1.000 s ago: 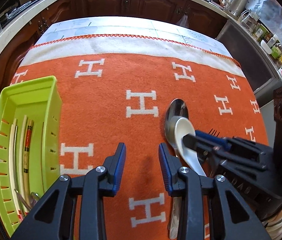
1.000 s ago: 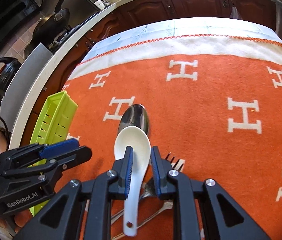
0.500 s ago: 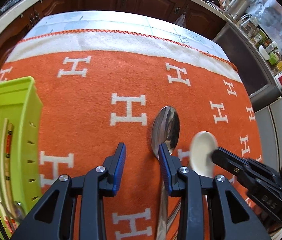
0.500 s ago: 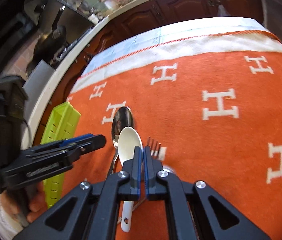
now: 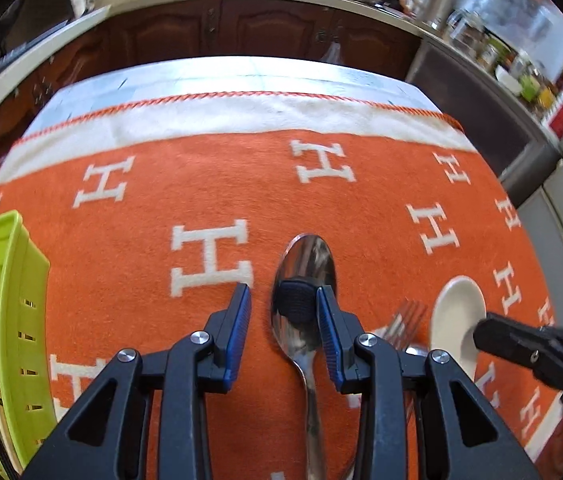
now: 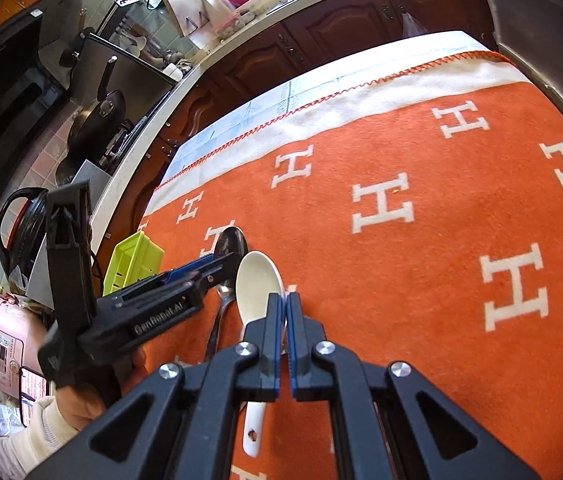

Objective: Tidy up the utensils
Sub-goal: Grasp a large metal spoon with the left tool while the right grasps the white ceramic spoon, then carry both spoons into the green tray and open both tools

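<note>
A metal spoon [image 5: 306,264] lies on the orange blanket [image 5: 161,184], its neck between the fingers of my left gripper [image 5: 283,320]. The jaws are closing, and the pads do not press the spoon. My right gripper [image 6: 283,308] is shut on the handle of a white ceramic spoon [image 6: 257,280], held to the right of the metal spoon [image 6: 231,242]. In the left wrist view the white spoon [image 5: 457,308] and my right gripper [image 5: 489,334] are at the right, with a fork [image 5: 401,318] lying between the two spoons. My left gripper [image 6: 227,262] shows at the left of the right wrist view.
A lime green tray [image 5: 5,304] with chopsticks inside stands at the blanket's left edge, also the green tray [image 6: 133,256] in the right wrist view. A person's hand [image 6: 81,400] holds the left gripper. Wooden cabinets [image 5: 241,28] and a counter lie beyond the table's far edge.
My right gripper shut on the white spoon's handle and carried it to the right, off the metal spoon. My left gripper moved right and down until the metal spoon lay between its fingers.
</note>
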{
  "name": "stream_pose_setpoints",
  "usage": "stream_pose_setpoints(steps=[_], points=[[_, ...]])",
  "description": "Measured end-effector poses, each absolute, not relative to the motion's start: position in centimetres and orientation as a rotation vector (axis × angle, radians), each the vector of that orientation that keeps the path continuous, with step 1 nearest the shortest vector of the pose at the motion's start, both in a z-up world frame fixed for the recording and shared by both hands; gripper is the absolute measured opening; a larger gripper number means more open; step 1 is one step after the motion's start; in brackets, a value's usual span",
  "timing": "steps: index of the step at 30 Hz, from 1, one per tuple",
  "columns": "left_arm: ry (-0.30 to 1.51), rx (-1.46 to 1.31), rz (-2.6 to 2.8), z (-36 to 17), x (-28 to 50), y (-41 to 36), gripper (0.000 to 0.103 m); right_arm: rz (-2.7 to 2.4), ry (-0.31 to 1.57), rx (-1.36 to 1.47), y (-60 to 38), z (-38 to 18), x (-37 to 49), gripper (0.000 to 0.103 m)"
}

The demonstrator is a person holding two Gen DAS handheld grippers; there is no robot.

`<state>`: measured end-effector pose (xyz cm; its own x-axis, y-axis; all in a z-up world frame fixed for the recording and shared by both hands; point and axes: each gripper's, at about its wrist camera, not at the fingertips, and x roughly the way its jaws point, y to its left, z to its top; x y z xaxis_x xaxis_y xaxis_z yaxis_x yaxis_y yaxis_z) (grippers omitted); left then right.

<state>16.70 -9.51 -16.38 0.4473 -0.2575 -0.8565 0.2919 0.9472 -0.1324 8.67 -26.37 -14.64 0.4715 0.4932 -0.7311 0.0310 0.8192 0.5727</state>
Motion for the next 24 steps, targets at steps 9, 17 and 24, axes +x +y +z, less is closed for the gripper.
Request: stream_pose_setpoints(steps=[9,17,24], points=[[1.031,-0.044,-0.390,-16.1,15.6,-9.6,0.002,0.287,1.063,0.589,-27.3,-15.1,8.2,0.003],[1.054,-0.194,-0.419,-15.5,14.4,-6.5,0.002,0.305,1.060,0.629,-27.4,-14.6,7.6,0.003],[0.969,-0.232,-0.422,-11.2,11.0,-2.7,0.002,0.365,1.014,0.609,-25.7,-12.2,6.8,0.003]])
